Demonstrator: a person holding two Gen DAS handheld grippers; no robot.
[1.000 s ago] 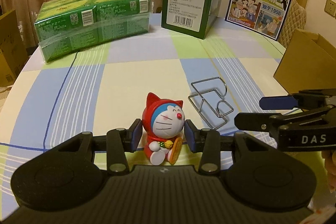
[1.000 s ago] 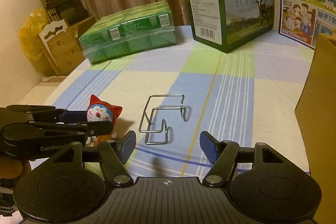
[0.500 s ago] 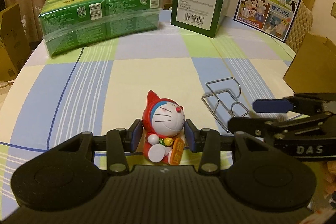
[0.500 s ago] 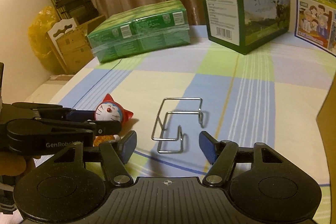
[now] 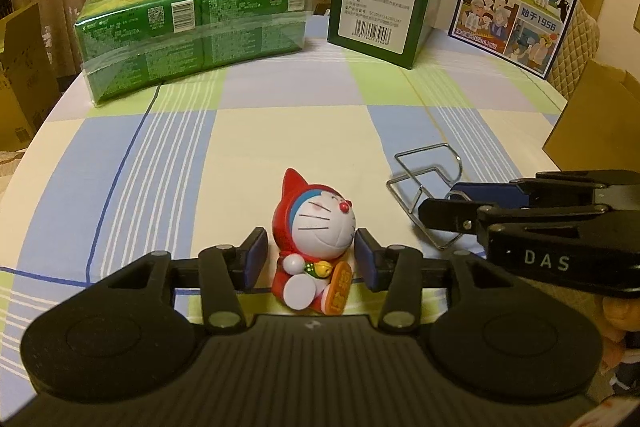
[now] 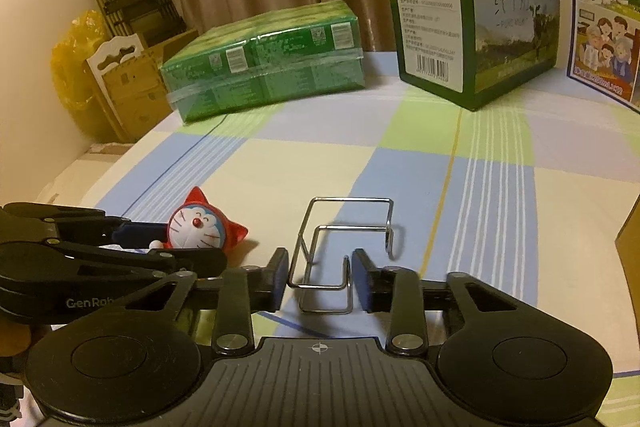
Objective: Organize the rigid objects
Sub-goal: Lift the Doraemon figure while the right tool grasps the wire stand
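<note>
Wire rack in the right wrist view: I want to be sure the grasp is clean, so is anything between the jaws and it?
Nothing visible. The right gripper has its jaws closed directly on the wire rack. The red cat figurine sits apart, between the opening jaws of the left gripper.
</note>
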